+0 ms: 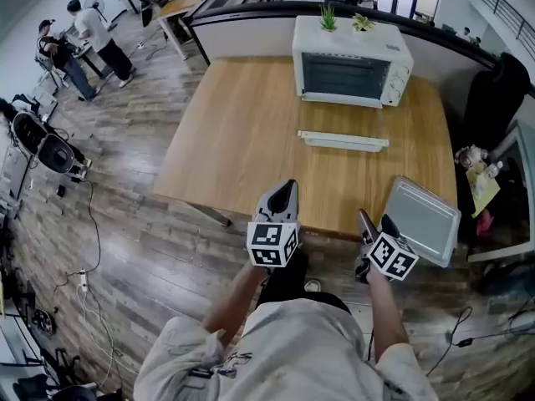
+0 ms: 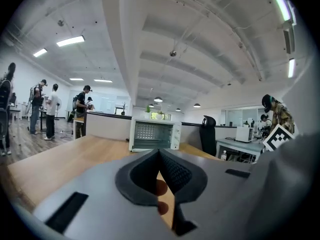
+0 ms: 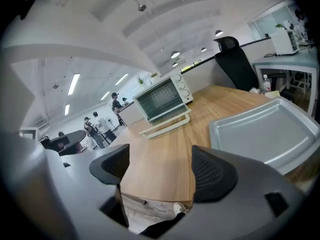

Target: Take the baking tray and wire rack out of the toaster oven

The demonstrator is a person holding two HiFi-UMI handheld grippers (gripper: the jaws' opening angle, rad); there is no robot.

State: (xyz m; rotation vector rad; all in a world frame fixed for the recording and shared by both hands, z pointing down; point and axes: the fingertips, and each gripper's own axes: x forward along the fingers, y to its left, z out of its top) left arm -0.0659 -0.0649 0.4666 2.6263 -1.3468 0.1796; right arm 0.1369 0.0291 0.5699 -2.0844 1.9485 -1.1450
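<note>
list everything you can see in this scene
table: one, wooden, centre
toaster oven: one, white, table's far edge
potted plants: two, green, atop the oven
wire rack: one, whitish, on table before oven
baking tray: one, grey, table's near right corner
office chair: one, black, right of table
people: at least two, far left
left gripper: one, grey, fingers together, empty
right gripper: one, grey, fingers apart, empty
</note>
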